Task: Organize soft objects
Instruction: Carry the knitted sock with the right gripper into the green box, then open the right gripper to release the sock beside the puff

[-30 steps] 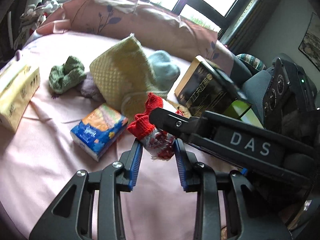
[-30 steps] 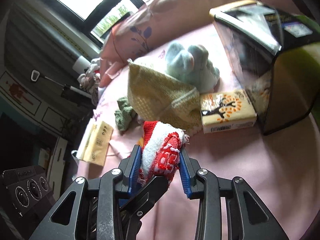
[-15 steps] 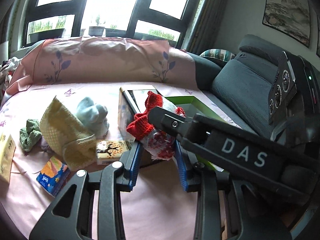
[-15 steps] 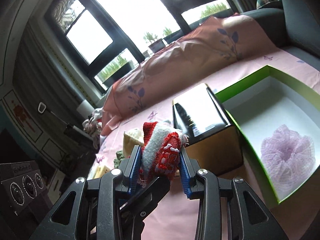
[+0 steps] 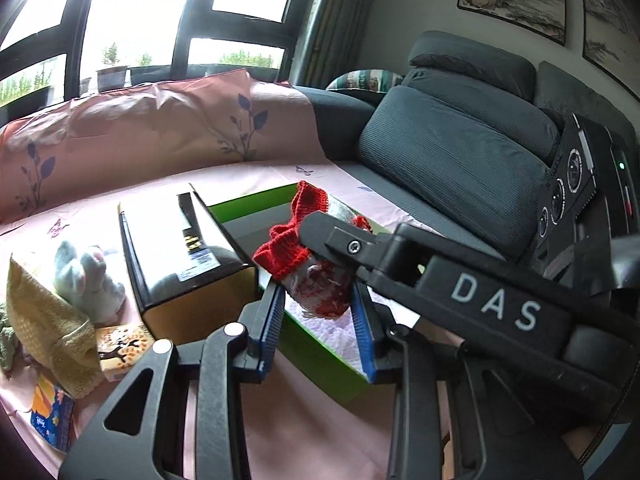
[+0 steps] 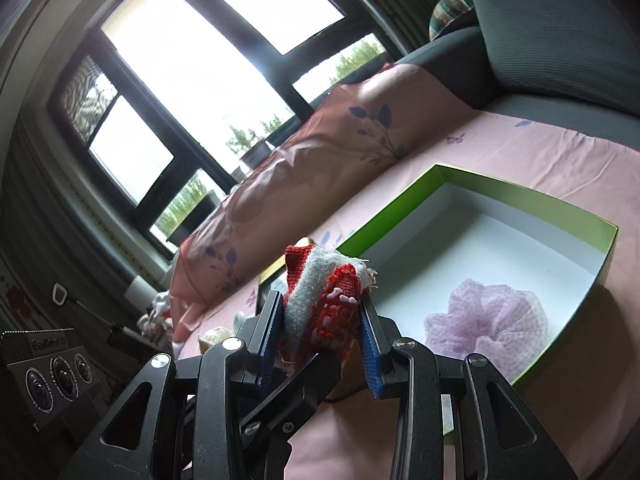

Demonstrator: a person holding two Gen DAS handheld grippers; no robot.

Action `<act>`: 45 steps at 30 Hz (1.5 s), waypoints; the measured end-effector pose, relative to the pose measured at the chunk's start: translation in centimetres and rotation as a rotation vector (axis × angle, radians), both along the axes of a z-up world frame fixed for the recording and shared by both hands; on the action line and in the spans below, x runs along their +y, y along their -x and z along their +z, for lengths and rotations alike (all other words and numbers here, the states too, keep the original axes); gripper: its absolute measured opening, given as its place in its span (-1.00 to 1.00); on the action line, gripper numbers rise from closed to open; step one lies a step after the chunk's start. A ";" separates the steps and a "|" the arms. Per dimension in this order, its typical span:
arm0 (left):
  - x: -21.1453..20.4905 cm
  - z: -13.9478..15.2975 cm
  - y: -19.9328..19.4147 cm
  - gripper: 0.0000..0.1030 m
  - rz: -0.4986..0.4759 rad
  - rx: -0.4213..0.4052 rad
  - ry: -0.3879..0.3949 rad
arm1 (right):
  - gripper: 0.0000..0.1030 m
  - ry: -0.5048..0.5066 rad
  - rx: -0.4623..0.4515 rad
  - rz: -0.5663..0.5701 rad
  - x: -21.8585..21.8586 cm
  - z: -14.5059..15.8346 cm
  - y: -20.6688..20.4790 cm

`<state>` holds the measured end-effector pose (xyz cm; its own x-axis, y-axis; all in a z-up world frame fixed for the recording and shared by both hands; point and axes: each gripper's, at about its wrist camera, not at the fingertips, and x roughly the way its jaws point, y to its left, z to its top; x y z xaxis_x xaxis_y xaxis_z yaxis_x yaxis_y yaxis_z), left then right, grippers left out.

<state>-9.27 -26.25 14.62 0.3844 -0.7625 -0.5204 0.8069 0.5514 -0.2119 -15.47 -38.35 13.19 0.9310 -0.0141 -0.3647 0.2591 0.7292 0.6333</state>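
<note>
Carrying: red-and-white knitted sock (image 6: 324, 304), pinched by right hand-held gripper (image 6: 322, 332) and left hand-held gripper (image 5: 318, 304), aloft beside green box (image 6: 576, 208) holding pink mesh pouf (image 6: 486, 326). Next, likely: lower over box, release.

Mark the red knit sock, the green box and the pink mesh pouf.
red knit sock (image 6: 320, 312), right wrist view, on its red-and-white body between the pads.
green box (image 6: 496, 188), right wrist view, on its far green rim.
pink mesh pouf (image 6: 488, 326), right wrist view, on its ruffled middle, inside the box.
</note>
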 end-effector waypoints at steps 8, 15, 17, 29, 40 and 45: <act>-4.4 -1.4 -0.2 -0.40 -0.125 0.037 -0.032 | -0.25 -0.076 0.022 -0.149 -3.3 -1.5 1.6; -6.7 -2.8 -0.5 -0.39 -0.178 0.071 -0.075 | -0.25 -0.085 0.097 -0.237 -4.6 -2.6 2.0; -7.1 -3.2 -0.6 -0.39 -0.186 0.081 -0.078 | -0.25 -0.084 0.112 -0.251 -4.8 -2.8 2.1; -7.3 -4.5 -1.0 -0.39 -0.190 0.170 -0.041 | -0.25 -0.097 0.154 -0.295 -5.0 -3.2 2.5; -5.7 -3.4 -0.3 -0.05 -0.148 0.084 -0.056 | -0.21 -0.086 0.163 -0.328 -4.7 -2.8 2.9; -3.4 -2.7 -0.7 0.09 -0.128 0.096 -0.034 | 0.00 -0.087 0.146 -0.341 -4.5 -2.6 3.1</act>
